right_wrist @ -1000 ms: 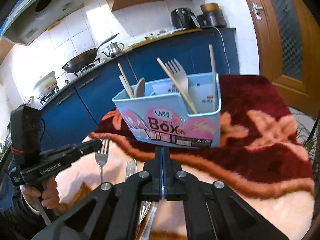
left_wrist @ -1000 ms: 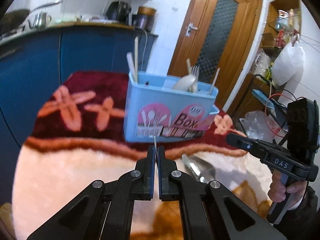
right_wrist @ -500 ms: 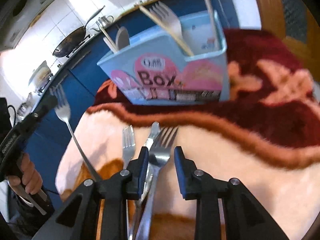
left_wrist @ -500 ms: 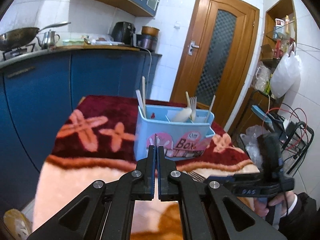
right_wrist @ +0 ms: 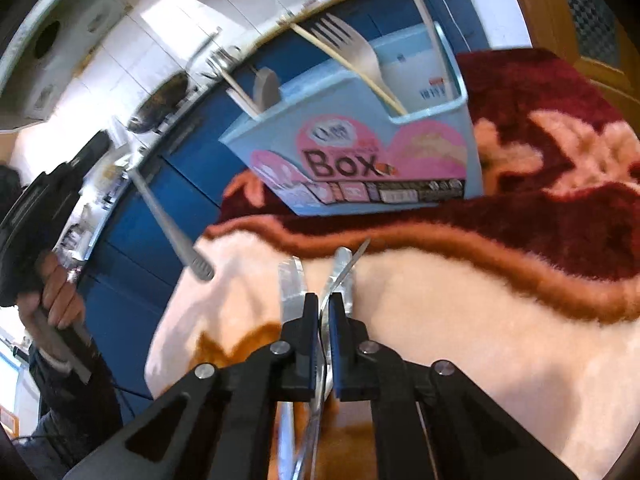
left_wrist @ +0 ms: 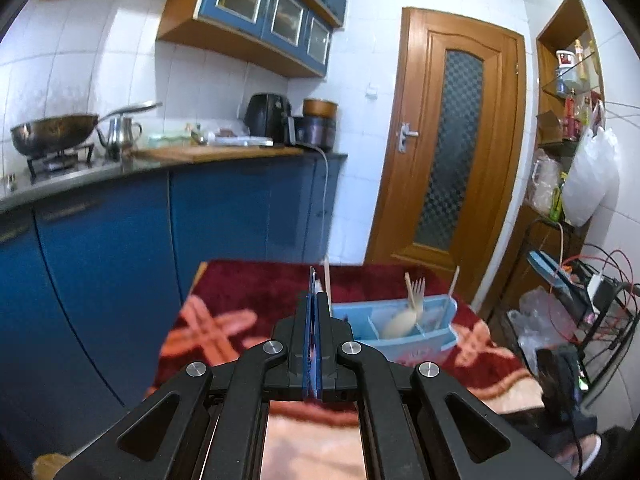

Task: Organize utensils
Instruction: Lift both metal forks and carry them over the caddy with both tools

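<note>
While the blue utensil box (right_wrist: 360, 152) stands tilted in the upper middle of the right wrist view, on the dark red part of the fluffy blanket (right_wrist: 500, 320), it holds a pale fork (right_wrist: 352, 48), wooden chopsticks (right_wrist: 348, 68) and a spoon (right_wrist: 266, 86) upright in its compartments. Just below the box, on the cream part of the blanket, a few metal utensils lie together at lower centre. The right gripper (right_wrist: 325, 312) has its jaws closed on one of them, a metal fork (right_wrist: 340, 276), pinched edge-on between the pads, its tip pointing toward the box. A second metal piece (right_wrist: 290, 284) lies just left of the pads; motion blur hides what it is.

At the left edge of that view a hand (right_wrist: 56, 300) holds the left gripper (right_wrist: 104, 152), whose jaws are clamped on a metal utensil (right_wrist: 172, 232) that hangs down and to the right, handle end lowest, clear of the blanket.

From the left wrist view, the closed pads (left_wrist: 320, 320) show a thin metal edge between them, and the box (left_wrist: 400, 328) sits right of centre beyond them. Blue cabinets (left_wrist: 120, 248) and a wooden door (left_wrist: 452, 152) stand behind.
</note>
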The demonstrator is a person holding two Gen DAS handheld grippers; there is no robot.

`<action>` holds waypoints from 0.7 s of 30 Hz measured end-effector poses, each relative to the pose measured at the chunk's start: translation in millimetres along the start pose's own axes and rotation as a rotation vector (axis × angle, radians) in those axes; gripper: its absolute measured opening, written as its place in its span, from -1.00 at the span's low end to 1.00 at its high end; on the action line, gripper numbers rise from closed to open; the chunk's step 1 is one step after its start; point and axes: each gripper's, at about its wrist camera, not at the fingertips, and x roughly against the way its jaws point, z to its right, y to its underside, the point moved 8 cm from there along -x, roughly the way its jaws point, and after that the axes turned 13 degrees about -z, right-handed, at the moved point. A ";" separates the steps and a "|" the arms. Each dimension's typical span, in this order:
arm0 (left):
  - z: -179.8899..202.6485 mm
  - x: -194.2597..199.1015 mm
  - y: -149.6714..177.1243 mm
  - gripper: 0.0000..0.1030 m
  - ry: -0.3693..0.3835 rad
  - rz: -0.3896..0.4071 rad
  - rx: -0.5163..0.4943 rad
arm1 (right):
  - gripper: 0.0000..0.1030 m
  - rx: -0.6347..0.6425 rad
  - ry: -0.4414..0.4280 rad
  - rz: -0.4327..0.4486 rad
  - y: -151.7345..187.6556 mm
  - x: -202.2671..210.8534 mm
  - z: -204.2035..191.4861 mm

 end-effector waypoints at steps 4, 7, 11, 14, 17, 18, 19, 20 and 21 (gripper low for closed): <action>6.6 8.5 -25.4 -0.98 -0.033 0.063 -0.019 | -0.89 0.013 -0.038 0.083 4.2 19.9 -12.5; 11.9 12.1 -45.1 -0.98 -0.050 0.100 -0.028 | -0.90 0.019 0.002 0.165 5.4 40.0 -16.6; 13.2 11.8 -69.0 -0.98 -0.096 0.145 -0.025 | -0.91 0.037 0.073 0.286 4.3 67.9 -19.0; 10.4 6.8 -81.4 -0.98 -0.125 0.163 -0.013 | -0.91 0.033 0.102 0.349 0.9 84.6 -16.8; 7.0 -3.5 -87.3 -0.98 -0.160 0.164 -0.007 | -0.91 0.035 0.141 0.413 -3.7 97.9 -14.9; 5.8 -10.5 -88.3 -0.98 -0.165 0.157 -0.011 | -0.91 0.037 0.153 0.433 -5.5 102.5 -14.3; 5.2 -16.3 -88.8 -0.98 -0.164 0.148 -0.016 | -0.91 0.037 0.156 0.444 -6.1 106.4 -12.9; 4.7 -22.3 -89.5 -0.98 -0.167 0.141 -0.020 | -0.91 0.031 0.157 0.455 -7.9 110.1 -11.4; 4.0 -26.1 -89.4 -0.98 -0.169 0.136 -0.022 | -0.91 0.025 0.156 0.461 -8.5 112.5 -9.2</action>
